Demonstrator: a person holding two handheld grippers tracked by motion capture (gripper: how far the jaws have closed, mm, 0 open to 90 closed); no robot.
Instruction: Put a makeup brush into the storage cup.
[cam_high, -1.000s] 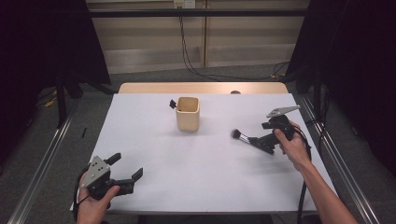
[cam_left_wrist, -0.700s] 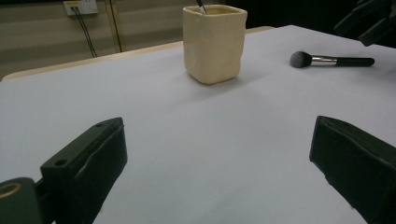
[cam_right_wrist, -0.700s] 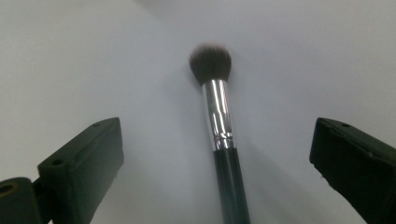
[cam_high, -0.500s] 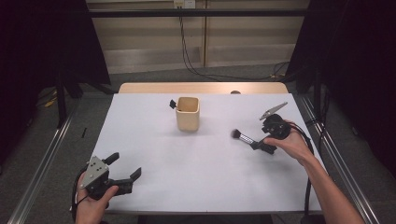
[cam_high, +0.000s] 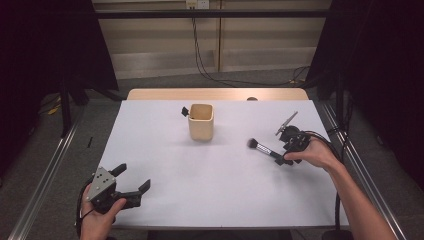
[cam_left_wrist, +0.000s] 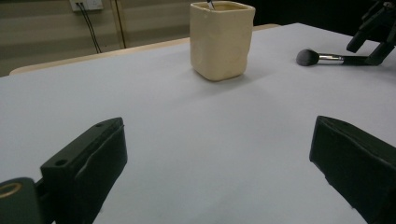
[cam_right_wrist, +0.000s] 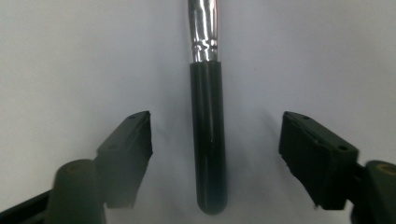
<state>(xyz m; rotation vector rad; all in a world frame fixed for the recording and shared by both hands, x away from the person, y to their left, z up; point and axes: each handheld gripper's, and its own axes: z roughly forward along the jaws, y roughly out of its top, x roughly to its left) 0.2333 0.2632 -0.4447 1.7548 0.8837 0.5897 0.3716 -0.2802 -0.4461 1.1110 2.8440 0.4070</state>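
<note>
White sheeting covers the table (cam_high: 210, 185), with dark curtains at both sides and cables hanging down the wall behind. Near the table's centre, toward 12 o'clock, stands a cream square cup (cam_high: 201, 121) with something small and dark poking over its rim. A makeup brush (cam_high: 263, 149) lies flat on the sheet at about 3 o'clock from the cup, well apart from it, bristle head pointing toward 10 o'clock.

In the right gripper view the right gripper (cam_right_wrist: 217, 158) straddles the brush's black handle: the jaws are spread wide, one on each side, and the handle runs up the middle of the gap toward 12 o'clock, touching neither, its rounded butt lying between them and the silver ferrule beyond them.

At the table's 7 o'clock corner, the left gripper (cam_high: 131, 181) rests in the person's hand, jaws spread and holding nothing; its own view looks across bare sheet toward the cup and brush
</note>
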